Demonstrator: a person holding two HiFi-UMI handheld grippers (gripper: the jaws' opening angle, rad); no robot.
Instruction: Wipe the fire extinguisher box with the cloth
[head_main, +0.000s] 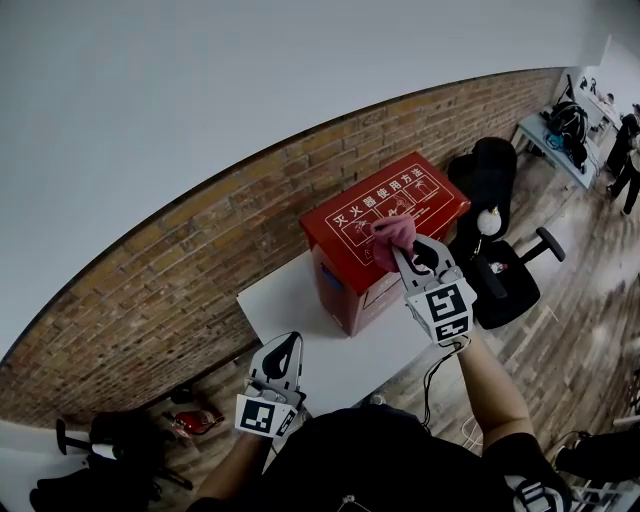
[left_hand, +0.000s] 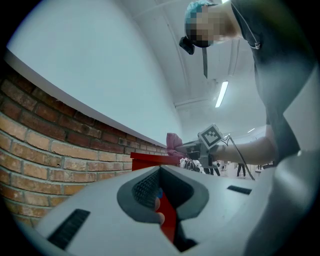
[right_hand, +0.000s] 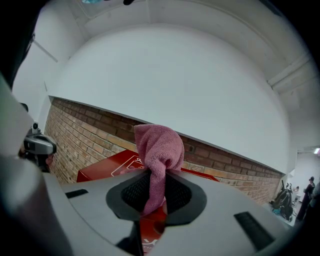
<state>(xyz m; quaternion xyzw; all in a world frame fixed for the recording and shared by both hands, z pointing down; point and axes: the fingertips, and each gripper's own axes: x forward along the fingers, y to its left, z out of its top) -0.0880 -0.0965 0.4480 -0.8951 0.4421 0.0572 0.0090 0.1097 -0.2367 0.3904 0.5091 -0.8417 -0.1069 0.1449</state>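
Cloth (right_hand: 157, 155), pink and bunched, is pinched between the closed jaws of the right gripper (right_hand: 155, 192). One fold stands up past the jaw tips and a tail hangs back through the pads. In the head view this gripper (head_main: 405, 258) holds the cloth (head_main: 393, 238) over the near right part of the red fire extinguisher box (head_main: 385, 205), on or just above its lid; contact seems likely but is not clear. The left gripper (head_main: 282, 352) sits low at the near left, well apart from the box. Its jaws are together on nothing, with only a sliver of red box showing past them in its own view (left_hand: 162, 197). The box stands on a white table (head_main: 300, 300) against a brick wall (head_main: 170, 280) with white wall above. A black office chair (head_main: 500, 275) stands to the right on a wooden floor (head_main: 585, 300).
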